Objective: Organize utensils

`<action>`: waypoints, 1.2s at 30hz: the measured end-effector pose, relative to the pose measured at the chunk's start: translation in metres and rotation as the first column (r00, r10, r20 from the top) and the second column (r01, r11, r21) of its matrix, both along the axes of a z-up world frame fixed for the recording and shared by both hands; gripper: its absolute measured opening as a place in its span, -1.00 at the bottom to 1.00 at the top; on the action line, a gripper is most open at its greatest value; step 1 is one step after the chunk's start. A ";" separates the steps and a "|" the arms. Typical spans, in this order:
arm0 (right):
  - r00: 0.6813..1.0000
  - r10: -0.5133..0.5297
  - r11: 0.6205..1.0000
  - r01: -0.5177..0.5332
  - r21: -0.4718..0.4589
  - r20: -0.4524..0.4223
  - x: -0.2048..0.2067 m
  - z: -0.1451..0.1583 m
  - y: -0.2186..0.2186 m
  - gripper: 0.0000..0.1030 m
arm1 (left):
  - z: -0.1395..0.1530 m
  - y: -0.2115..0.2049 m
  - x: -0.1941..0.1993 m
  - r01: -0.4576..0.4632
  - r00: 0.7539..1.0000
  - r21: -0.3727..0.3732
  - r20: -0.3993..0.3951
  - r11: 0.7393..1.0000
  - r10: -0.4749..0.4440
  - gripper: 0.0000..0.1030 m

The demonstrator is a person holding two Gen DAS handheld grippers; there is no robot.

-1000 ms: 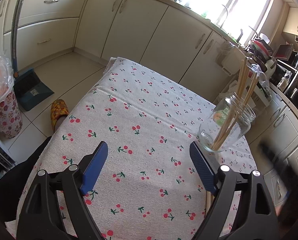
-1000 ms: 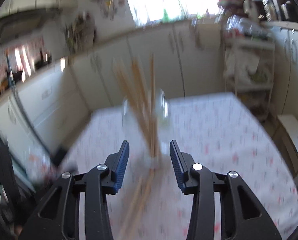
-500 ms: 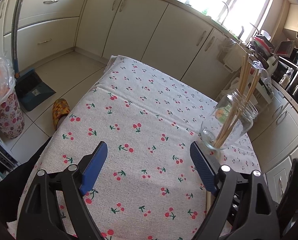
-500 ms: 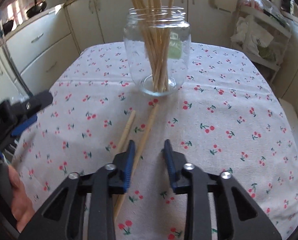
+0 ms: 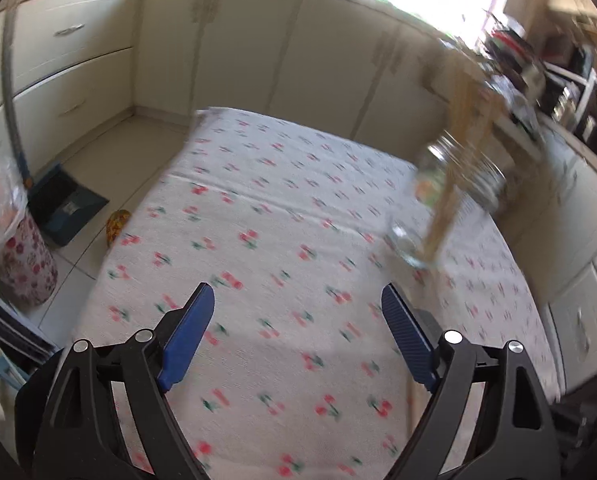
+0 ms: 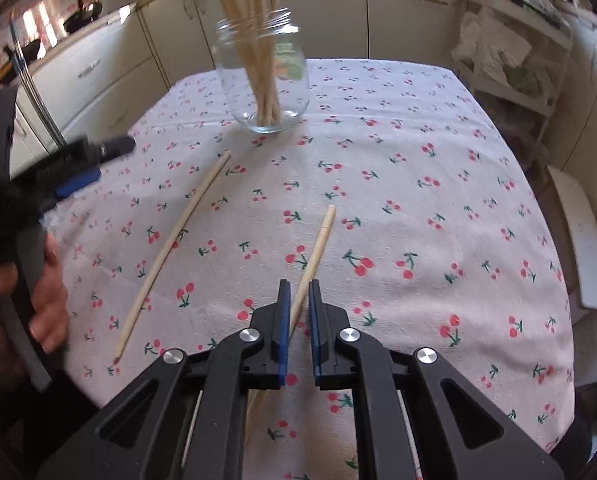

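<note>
Item, right gripper (image 6: pixel 297 300): nearest the lens in the right wrist view, blue pads drawn almost together and closing on the near, thin end of a wooden chopstick (image 6: pixel 315 254) that runs between them; whether the pads already press on it cannot be told. The chopstick's far end points up-table toward the jar and rests on the cherry-print tablecloth (image 6: pixel 438 216). Item, second chopstick (image 6: pixel 174 248): loose on the cloth to the left of the first, well apart from it, lying diagonally with its thicker end toward the jar. Item, left gripper (image 6: pixel 86 160): seen at the left edge of the right wrist view, held by a hand (image 6: pixel 44 296); in its own view the jaws stand wide apart over bare cloth, nothing between them. Item, glass jar (image 6: pixel 264 76): farther up the table, upright, holding a bundle of chopsticks (image 6: pixel 258 40) that lean against the rim and stick out above it; the same jar shows blurred at the right in the left wrist view. Beyond the table: cream cabinets (image 5: pixel 258 48).
</note>
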State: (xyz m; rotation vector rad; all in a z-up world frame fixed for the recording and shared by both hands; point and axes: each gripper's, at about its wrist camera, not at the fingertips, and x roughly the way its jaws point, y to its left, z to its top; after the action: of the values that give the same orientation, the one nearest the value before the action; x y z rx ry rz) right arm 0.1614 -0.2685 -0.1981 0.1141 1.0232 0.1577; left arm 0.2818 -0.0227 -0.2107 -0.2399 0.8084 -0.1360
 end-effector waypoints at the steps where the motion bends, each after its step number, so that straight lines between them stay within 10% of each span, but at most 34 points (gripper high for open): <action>1: 1.000 -0.013 1.000 0.013 0.012 0.003 0.001 0.001 -0.004 -0.74 | 0.001 -0.006 -0.002 0.016 1.000 0.002 -0.005 1.000 -0.016 0.60; 18: 0.999 -0.016 0.999 0.017 -0.039 0.035 0.008 -0.003 0.008 -0.52 | -0.007 -0.076 0.002 0.145 0.987 0.161 -0.095 0.976 -0.131 0.63; 32: 0.999 -0.030 1.000 0.030 0.003 0.028 0.011 -0.004 -0.004 -0.80 | -0.020 -0.095 0.002 0.206 0.973 0.239 -0.151 0.949 -0.173 0.63; 36: 1.000 -0.004 1.000 0.004 -0.008 0.023 0.011 -0.003 0.000 -0.82 | -0.022 -0.101 -0.002 0.247 0.965 0.259 -0.157 0.934 -0.212 0.24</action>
State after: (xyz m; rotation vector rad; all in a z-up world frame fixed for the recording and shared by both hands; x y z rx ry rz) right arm 0.1722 -0.2688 -0.2012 0.1064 1.0008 0.1508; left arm 0.2797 -0.1237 -0.2323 0.1141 0.9700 -0.2275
